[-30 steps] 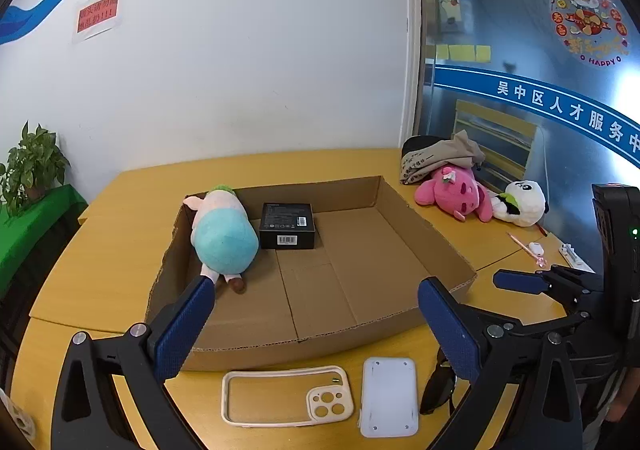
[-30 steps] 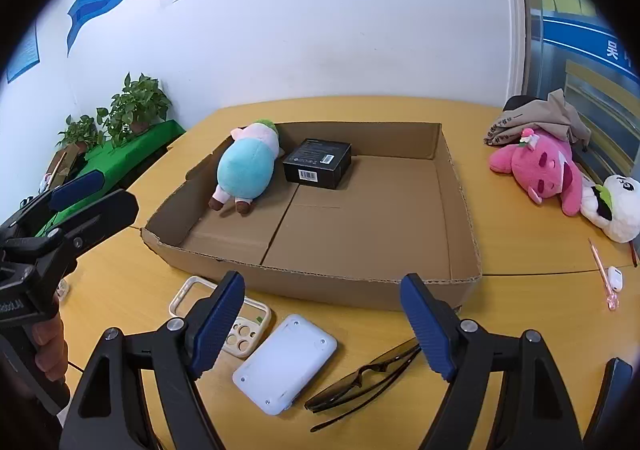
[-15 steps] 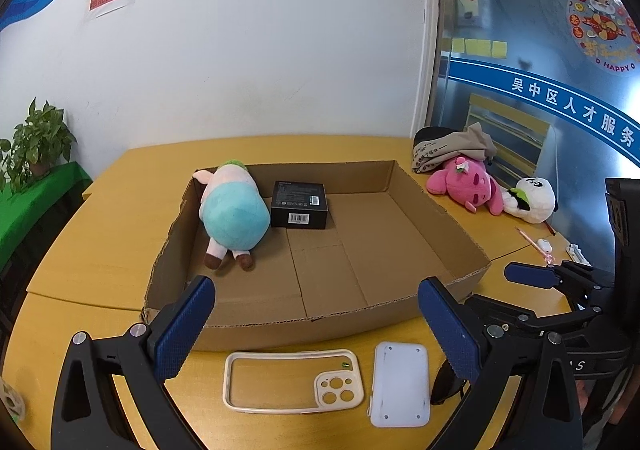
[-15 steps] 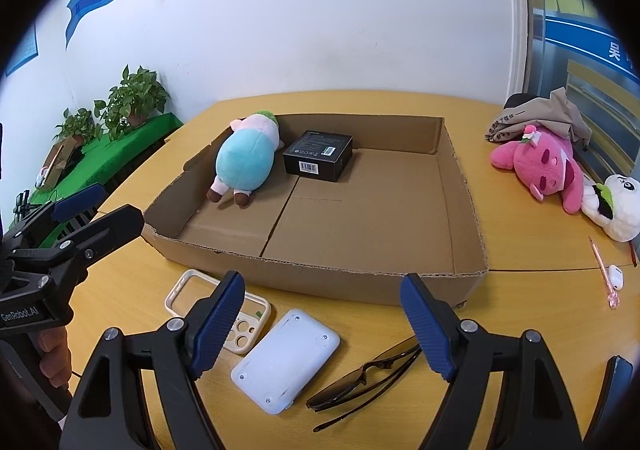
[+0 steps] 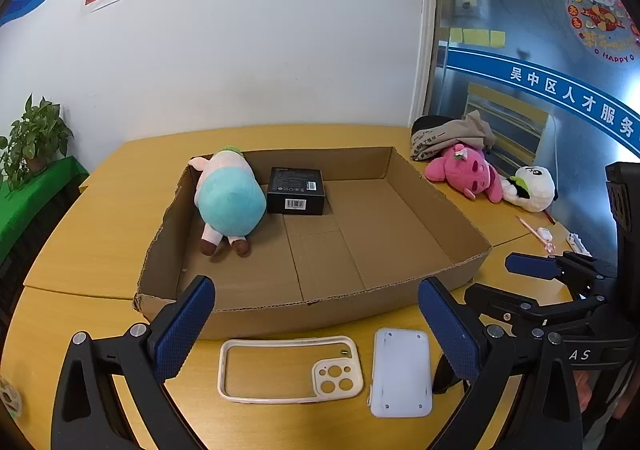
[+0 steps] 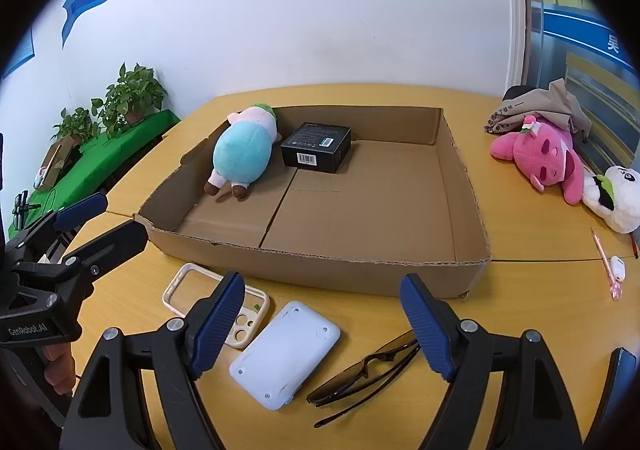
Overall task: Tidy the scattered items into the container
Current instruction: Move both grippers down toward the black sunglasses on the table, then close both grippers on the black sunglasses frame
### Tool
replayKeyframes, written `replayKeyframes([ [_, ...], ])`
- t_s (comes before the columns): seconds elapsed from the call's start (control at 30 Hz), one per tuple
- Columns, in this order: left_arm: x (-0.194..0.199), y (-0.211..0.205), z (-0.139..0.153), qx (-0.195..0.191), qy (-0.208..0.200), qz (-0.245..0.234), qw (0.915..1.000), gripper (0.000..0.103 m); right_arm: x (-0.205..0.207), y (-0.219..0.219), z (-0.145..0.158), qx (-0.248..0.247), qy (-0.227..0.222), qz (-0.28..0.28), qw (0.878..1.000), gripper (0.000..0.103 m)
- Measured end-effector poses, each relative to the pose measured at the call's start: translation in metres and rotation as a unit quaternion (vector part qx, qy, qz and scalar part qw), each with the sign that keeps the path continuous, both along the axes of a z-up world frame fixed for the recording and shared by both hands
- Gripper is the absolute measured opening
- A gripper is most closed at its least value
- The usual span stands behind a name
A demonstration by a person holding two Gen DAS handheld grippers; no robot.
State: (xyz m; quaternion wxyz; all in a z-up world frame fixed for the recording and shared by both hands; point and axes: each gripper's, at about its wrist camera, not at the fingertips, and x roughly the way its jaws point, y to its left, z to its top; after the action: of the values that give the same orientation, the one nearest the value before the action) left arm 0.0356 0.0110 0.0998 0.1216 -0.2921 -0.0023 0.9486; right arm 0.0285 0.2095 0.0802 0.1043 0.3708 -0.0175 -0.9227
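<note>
A shallow cardboard box (image 5: 448, 206) (image 6: 464, 186) sits on the yellow table. It holds a blue plush toy (image 5: 230, 202) (image 6: 242, 152) and a black carton (image 5: 296, 196) (image 6: 316, 146). In front of it lie a cream phone case (image 5: 288, 370) (image 6: 180, 290), a white flat device (image 5: 402, 372) (image 6: 284, 354) and dark sunglasses (image 6: 360, 374). My left gripper (image 5: 316, 330) is open and empty above the case. My right gripper (image 6: 324, 322) is open and empty above the white device.
A pink plush (image 5: 464, 172) (image 6: 540, 154), a panda plush (image 5: 530, 188) (image 6: 616, 198) and a beige cloth (image 5: 452, 134) (image 6: 536, 106) lie right of the box. A pink pen (image 6: 604, 258) lies near the right edge. Potted plants (image 6: 132, 98) stand on a green shelf at left.
Both grippers have pulled back and tilted a little, so the box and the items before it sit higher in view. Nothing on the table has moved.
</note>
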Motion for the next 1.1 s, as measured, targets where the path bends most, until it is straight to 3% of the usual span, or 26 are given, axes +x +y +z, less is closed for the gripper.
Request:
replayKeyframes([
  [0.4,0.002,0.004,-0.008,0.002,-0.011,-0.003,0.9999,0.103,-0.003,0.002,-0.006,-0.004,-0.007,0.000,1.000,0.080],
  [0.67,0.010,0.029,-0.026,0.003,-0.040,-0.059,0.9974,0.103,-0.001,0.043,-0.022,-0.018,-0.028,-0.041,0.999,0.080],
  [0.8,0.012,0.055,-0.044,0.001,-0.069,-0.106,0.9920,0.103,-0.003,0.076,-0.050,-0.041,-0.072,-0.073,0.994,0.080],
  [0.97,0.013,0.099,-0.072,-0.001,-0.111,-0.181,0.9772,0.103,-0.013,0.097,-0.093,-0.088,-0.140,-0.090,0.982,0.080],
  [1.1,0.013,0.132,-0.091,-0.032,-0.129,-0.215,0.9676,0.100,-0.024,0.094,-0.109,-0.109,-0.165,-0.090,0.976,0.080],
])
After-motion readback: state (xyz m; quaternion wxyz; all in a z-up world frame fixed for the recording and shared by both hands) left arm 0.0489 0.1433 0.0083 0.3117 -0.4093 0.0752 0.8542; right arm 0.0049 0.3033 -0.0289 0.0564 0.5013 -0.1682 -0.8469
